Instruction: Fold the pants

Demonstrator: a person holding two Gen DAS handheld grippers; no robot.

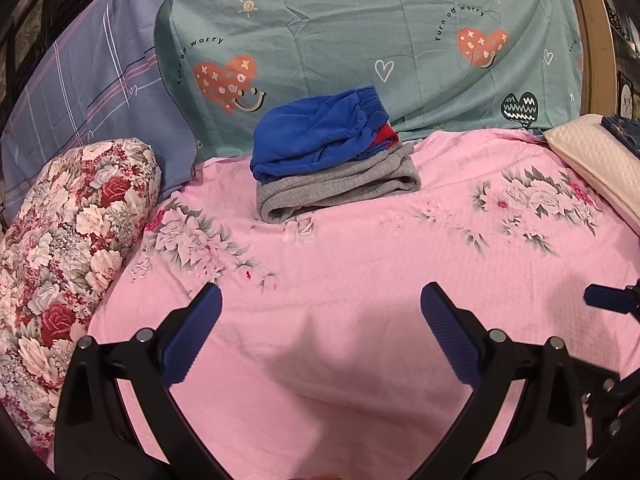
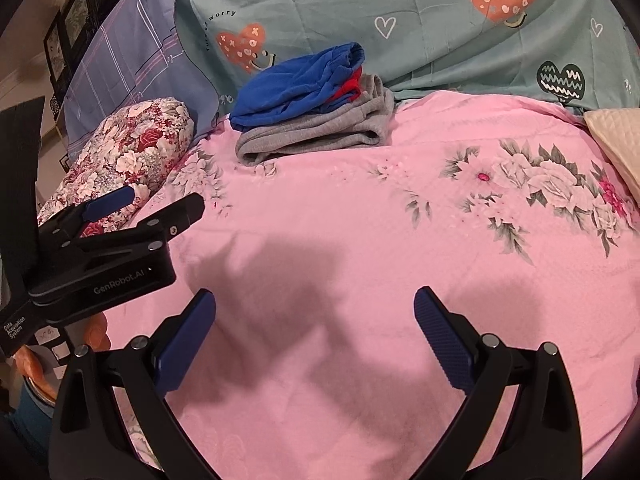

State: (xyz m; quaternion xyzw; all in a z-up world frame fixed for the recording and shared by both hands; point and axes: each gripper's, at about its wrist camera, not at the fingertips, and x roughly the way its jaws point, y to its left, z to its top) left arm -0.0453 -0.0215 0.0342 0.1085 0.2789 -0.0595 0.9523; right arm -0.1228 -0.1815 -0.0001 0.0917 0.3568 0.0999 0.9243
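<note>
My left gripper [image 1: 320, 304] and my right gripper [image 2: 314, 308] are both wide open and hold nothing. The blue pants [image 1: 316, 136] sit folded on the gray pants [image 1: 340, 188], far up the pink bed [image 1: 360, 280]. I think the folding is done.

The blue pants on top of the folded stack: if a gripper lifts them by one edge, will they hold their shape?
Probably not. The blue pants look soft and loosely bunched, so they would likely droop and unfold. They sit unevenly on the gray pants, so a sideways push may slide them off. They seem light.
</note>
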